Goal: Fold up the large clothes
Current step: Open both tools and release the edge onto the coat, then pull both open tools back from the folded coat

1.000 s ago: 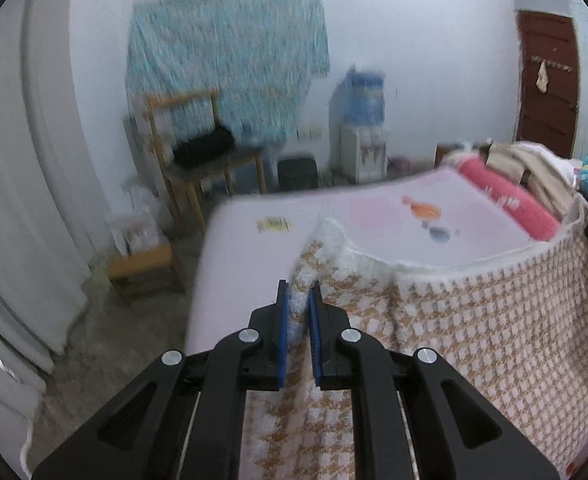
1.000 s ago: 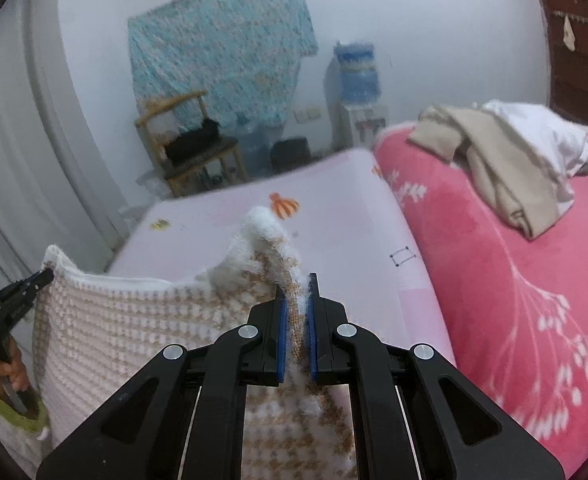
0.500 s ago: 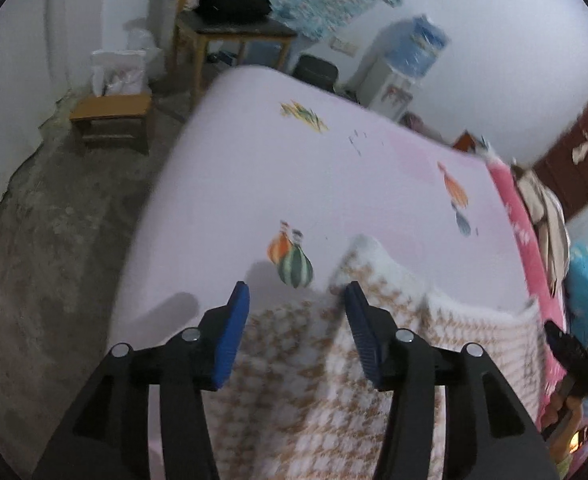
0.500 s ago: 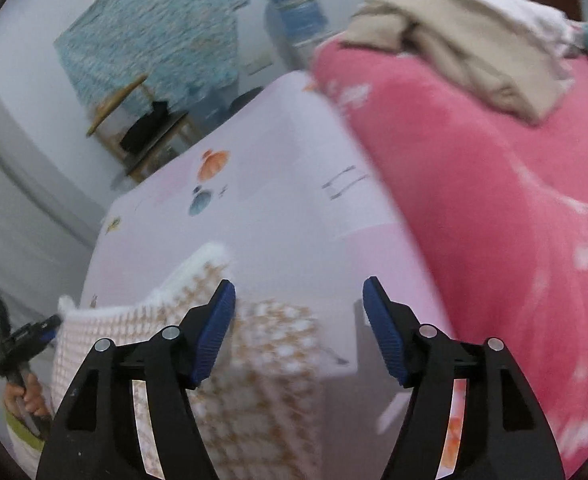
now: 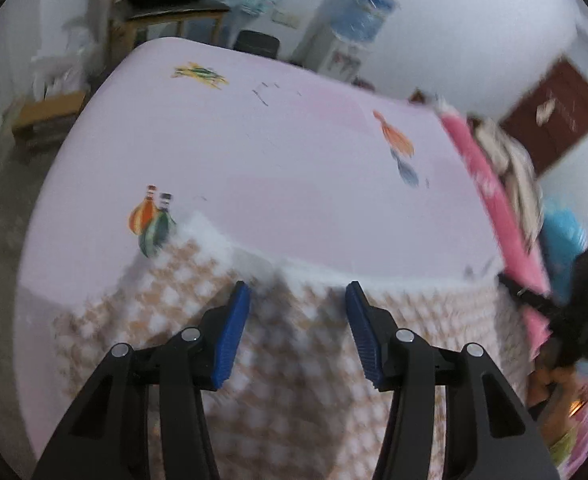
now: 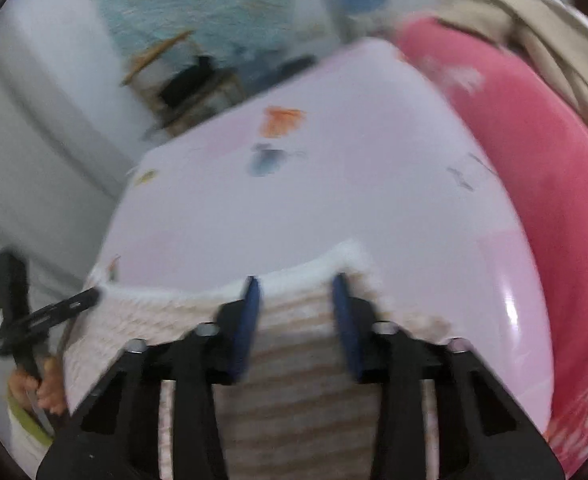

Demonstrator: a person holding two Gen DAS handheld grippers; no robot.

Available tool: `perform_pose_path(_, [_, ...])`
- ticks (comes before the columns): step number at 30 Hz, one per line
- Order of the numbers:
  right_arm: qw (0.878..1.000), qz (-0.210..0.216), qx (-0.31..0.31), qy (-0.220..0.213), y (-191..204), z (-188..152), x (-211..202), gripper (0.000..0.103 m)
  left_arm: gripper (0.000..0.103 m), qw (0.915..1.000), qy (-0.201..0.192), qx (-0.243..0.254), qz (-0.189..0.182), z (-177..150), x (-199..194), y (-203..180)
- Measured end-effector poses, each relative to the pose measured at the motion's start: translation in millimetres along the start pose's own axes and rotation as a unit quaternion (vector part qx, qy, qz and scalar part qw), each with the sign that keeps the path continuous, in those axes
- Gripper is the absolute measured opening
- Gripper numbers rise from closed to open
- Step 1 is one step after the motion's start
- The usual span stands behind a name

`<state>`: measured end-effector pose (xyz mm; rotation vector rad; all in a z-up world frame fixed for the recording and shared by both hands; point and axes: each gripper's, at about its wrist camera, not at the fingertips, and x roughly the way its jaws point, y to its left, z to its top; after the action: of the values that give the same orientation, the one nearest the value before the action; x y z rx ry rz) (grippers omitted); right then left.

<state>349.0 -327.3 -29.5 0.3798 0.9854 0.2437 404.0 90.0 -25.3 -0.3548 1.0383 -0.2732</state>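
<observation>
Two grippers are in my views, and both have their blue pads spread wide with nothing pinched between them. My left gripper (image 5: 298, 312) sits at the bottom middle of the left view. Under it lies the sweater (image 5: 294, 360), a brown and white checked knit with a fluffy white edge. It fills the lower middle of that frame and lies on the bed (image 5: 273, 152), which has a pale pink sheet with small cartoon prints. The white edge of the sweater runs across the frame just past my pads. I cannot tell if the pads touch the knit or hang just above it.

My right gripper (image 6: 296, 300) sits at the bottom middle of the right view. That view is blurry. The sweater (image 6: 302, 392) is under it there too, and its white edge curves just past the pads. At the lower left of the right view I see my left gripper (image 6: 69, 304) beside the sweater's left corner, with a hand (image 6: 47, 392) on its handle.

At the right edge of the left view lies a pink blanket (image 5: 490, 192). It fills the right side of the right view, with beige clothes (image 6: 542, 44) piled on it at the upper right. A water cooler (image 5: 346, 44) stands by the wall at the top of the left view.
</observation>
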Motion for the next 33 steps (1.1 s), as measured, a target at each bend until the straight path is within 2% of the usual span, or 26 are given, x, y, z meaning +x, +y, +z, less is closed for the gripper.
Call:
perform_pose_path(1, [1.000, -0.013, 0.015, -0.002, -11.9, 1.4, -3.7, 0.018, 0.049, 0.9998, -0.004, -0.020, -0.003, 2.6, -3.0, 8.8])
perform_pose_path(2, [0.998, -0.048, 0.033, -0.007, -23.1, 1.8, -10.1, 0.034, 0.049, 0.9989, -0.010, -0.043, 0.013, 5.6, -8.9, 20.2])
perform_pose_path(3, [0.996, -0.073, 0.044, -0.012, -30.2, 0.8, -17.1, 0.044, 0.049, 0.9983, -0.015, -0.053, 0.017, 8.4, -12.5, 25.9])
perform_pose_path(4, [0.994, -0.089, 0.053, -0.025, -37.2, -1.7, -29.3, 0.044, 0.049, 0.9976, -0.019, -0.065, 0.012, 9.6, -19.5, 34.5])
perform_pose_path(6, [0.992, -0.107, 0.051, -0.045, -39.4, -10.5, -56.9, 0.044, 0.049, 0.9957, -0.032, -0.076, 0.042, 8.3, -38.3, 40.0])
perform_pose_path(8, [0.992, -0.099, 0.029, -0.066, -27.6, -25.4, -85.8, 0.044, 0.049, 0.9953, -0.057, -0.053, 0.059, -1.2, -61.7, 32.1])
perform_pose_path(11, [0.992, -0.087, -0.025, -0.084, 1.3, -56.6, -120.6, 0.045, 0.049, 0.9966, -0.066, -0.010, 0.048, -18.7, -89.0, 15.5])
perform_pose_path(14, [0.993, -0.042, -0.080, -0.071, 41.2, -101.1, -137.4, 0.046, 0.049, 0.9970, -0.042, 0.063, 0.018, -69.9, -108.0, -11.9])
perform_pose_path(16, [0.993, -0.026, -0.100, -0.054, 58.4, -134.1, -140.3, 0.046, 0.049, 0.9964, -0.017, 0.083, 0.008, -99.5, -107.2, -18.7])
perform_pose_path(18, [0.993, -0.038, -0.110, -0.037, 66.5, -163.3, -133.3, 0.046, 0.049, 0.9957, -0.001, 0.087, 0.030, -131.1, -101.8, -14.2])
perform_pose_path(20, [0.993, -0.057, -0.104, -0.012, 64.4, -182.6, -117.8, 0.047, 0.049, 0.9943, -0.005, 0.087, 0.061, -154.0, -92.4, -0.9])
perform_pose_path(21, [0.993, -0.067, -0.095, 0.006, 57.8, -189.5, -103.8, 0.047, 0.049, 0.9936, -0.017, 0.095, 0.060, -158.8, -92.9, 0.6])
perform_pose_path(23, [0.992, -0.080, -0.098, -0.002, 56.3, -194.3, -100.9, 0.046, 0.049, 0.9905, -0.025, 0.112, 0.076, -162.1, -96.5, -6.7])
perform_pose_path(24, [0.989, -0.105, -0.103, 0.001, 66.3, -192.1, -106.5, 0.046, 0.049, 0.9886, -0.025, 0.120, 0.088, -161.7, -99.7, -12.4])
perform_pose_path(26, [0.986, -0.115, -0.121, -0.020, 86.7, -194.4, -122.7, 0.046, 0.049, 0.9822, -0.052, 0.153, 0.096, -162.7, -114.9, -30.9])
perform_pose_path(28, [0.982, -0.100, -0.152, -0.048, 114.1, -197.2, -137.2, 0.047, 0.049, 0.9768, -0.071, 0.187, 0.078, -167.0, -121.6, -49.8])
perform_pose_path(29, [0.981, -0.088, -0.164, -0.054, 125.7, -200.3, -139.3, 0.048, 0.051, 0.9746, -0.069, 0.204, 0.061, -174.5, -122.6, -59.9])
perform_pose_path(31, [0.977, -0.064, -0.200, -0.044, 151.5, -213.5, -125.1, 0.049, 0.053, 0.9729, -0.051, 0.218, 0.058, -187.8, -111.3, -68.8])
perform_pose_path(33, [0.973, -0.067, -0.221, -0.016, 163.2, -227.6, -98.8, 0.049, 0.053, 0.9697, -0.010, 0.224, 0.097, -200.8, -82.4, -68.7])
